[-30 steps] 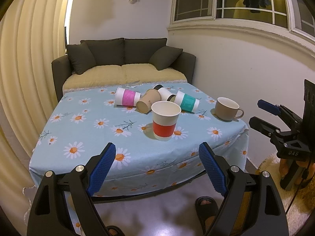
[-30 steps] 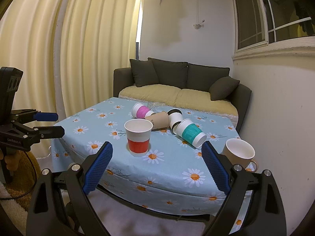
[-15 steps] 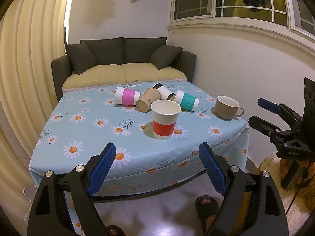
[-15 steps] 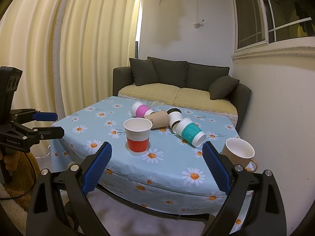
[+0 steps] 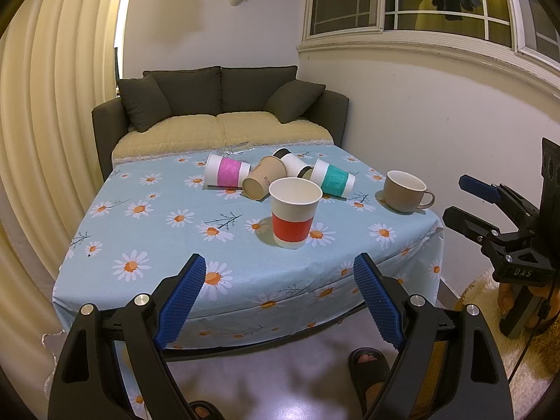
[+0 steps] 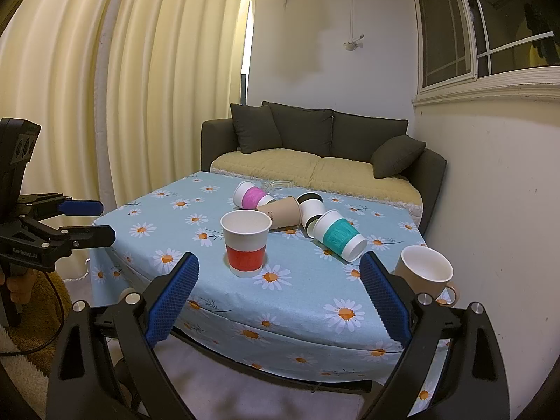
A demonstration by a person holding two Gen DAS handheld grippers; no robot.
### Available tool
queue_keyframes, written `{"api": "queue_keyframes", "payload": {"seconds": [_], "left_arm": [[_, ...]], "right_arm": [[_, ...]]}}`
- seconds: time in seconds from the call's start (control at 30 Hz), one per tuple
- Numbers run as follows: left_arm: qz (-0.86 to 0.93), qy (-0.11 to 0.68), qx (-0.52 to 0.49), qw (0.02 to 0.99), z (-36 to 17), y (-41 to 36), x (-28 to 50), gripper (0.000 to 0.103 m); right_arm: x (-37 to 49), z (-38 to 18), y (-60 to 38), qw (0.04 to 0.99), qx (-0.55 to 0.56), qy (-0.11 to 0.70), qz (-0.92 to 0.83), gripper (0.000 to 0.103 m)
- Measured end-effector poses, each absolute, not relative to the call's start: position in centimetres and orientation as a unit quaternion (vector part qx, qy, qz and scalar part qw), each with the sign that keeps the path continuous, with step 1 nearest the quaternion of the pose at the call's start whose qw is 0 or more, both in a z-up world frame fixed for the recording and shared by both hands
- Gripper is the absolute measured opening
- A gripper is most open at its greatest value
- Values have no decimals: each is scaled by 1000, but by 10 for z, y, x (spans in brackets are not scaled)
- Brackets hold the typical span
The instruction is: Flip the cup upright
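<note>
A red-banded paper cup (image 5: pixel 294 213) (image 6: pixel 245 243) stands upright near the table's front. Behind it, paper cups lie on their sides: a pink-banded one (image 5: pixel 225 171) (image 6: pixel 251 196), a brown one (image 5: pixel 263 182) (image 6: pixel 281 211), a black-banded one (image 5: pixel 293 163) (image 6: pixel 310 210) and a teal-banded one (image 5: pixel 332 182) (image 6: pixel 339 236). My left gripper (image 5: pixel 279 295) (image 6: pixel 85 222) is open and empty, short of the table's front edge. My right gripper (image 6: pixel 278 295) (image 5: pixel 465 203) is open and empty, also off the table.
A beige mug (image 5: pixel 404 190) (image 6: pixel 425 274) stands upright at the table's right corner. The table wears a blue daisy cloth (image 5: pixel 150 231). A dark sofa (image 5: pixel 224 105) stands behind it, a curtain (image 5: pixel 52 122) on the left, a wall on the right.
Both grippers have drifted very slightly; the views have barely shifted. The cups have not moved.
</note>
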State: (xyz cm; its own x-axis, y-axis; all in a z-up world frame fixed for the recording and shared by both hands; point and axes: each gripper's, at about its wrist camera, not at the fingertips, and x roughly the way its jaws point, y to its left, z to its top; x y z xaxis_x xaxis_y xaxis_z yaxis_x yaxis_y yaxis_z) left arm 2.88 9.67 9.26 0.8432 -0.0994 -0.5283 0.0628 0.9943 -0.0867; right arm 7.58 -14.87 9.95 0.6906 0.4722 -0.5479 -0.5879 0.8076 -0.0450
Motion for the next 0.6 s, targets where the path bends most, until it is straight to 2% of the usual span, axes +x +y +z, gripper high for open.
{"api": "queue_keyframes", "payload": {"seconds": [0.6], "left_arm": [[-43,277,-33,959,92,97,29,84]], "right_arm": [[76,98,-150,913,-110,267,289,92]]}}
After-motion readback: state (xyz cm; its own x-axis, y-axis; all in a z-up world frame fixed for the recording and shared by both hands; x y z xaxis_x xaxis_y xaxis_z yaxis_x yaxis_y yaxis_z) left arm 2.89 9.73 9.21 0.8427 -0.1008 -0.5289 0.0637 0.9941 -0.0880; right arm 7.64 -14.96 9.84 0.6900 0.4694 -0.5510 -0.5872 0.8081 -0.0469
